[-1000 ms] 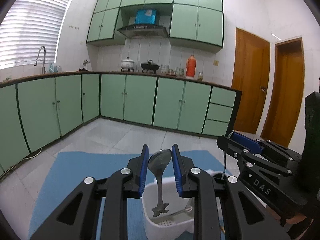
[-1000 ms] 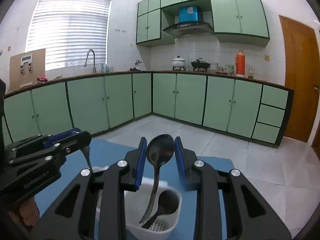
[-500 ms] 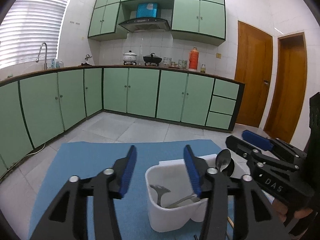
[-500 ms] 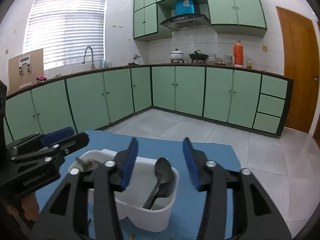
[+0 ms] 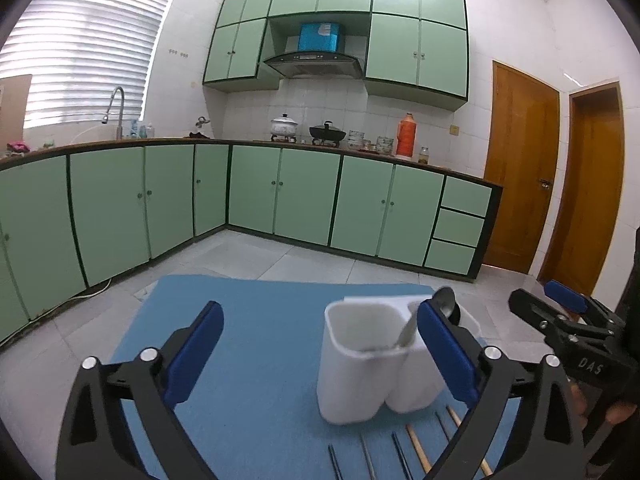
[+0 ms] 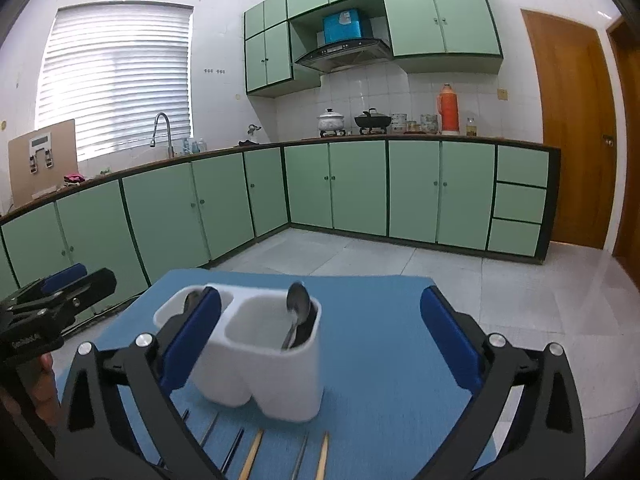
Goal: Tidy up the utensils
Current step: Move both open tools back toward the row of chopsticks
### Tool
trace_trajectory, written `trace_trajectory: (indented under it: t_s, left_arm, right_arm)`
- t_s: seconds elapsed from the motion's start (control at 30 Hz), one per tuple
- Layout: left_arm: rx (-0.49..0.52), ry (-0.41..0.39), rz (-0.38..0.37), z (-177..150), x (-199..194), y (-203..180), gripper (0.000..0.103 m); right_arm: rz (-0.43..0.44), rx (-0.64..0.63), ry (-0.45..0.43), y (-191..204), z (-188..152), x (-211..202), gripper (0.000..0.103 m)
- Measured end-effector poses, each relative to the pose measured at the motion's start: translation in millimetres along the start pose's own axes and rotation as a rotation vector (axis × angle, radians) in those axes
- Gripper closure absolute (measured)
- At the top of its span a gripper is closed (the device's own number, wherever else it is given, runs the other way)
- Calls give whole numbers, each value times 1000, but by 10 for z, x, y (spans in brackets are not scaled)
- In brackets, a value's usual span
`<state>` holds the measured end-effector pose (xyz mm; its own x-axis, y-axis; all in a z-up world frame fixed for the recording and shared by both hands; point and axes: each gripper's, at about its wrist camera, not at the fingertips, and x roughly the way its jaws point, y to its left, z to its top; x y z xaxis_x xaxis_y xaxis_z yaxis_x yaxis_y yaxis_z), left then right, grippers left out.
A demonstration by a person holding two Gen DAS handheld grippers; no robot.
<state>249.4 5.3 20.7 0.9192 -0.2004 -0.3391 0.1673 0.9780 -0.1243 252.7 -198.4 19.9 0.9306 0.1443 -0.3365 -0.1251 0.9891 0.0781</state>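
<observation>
The white two-cup holder (image 6: pixel 264 356) stands mid-way on the blue mat (image 6: pixel 380 360), spoons (image 6: pixel 298 312) inside, chopsticks (image 6: pixel 252 456) lying by the near edge. Left gripper (image 5: pixel 320 356) and right gripper (image 6: pixel 320 344) have just been opening: both wide, empty.

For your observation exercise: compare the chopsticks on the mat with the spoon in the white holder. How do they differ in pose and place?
The spoon stands tilted in the white holder, bowl up; the chopsticks lie flat on the blue mat in front of it. The spoon is put away; the chopsticks are not. Neither is held.
</observation>
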Motion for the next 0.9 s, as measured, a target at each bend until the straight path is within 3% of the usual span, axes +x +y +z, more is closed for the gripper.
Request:
trace_trajectory:
  t_s: [0.9]
  left_arm:
    - [62, 140, 48, -1184, -1097, -174, 6]
  right_arm:
    - [-62, 41, 150, 121, -1227, -1137, 5]
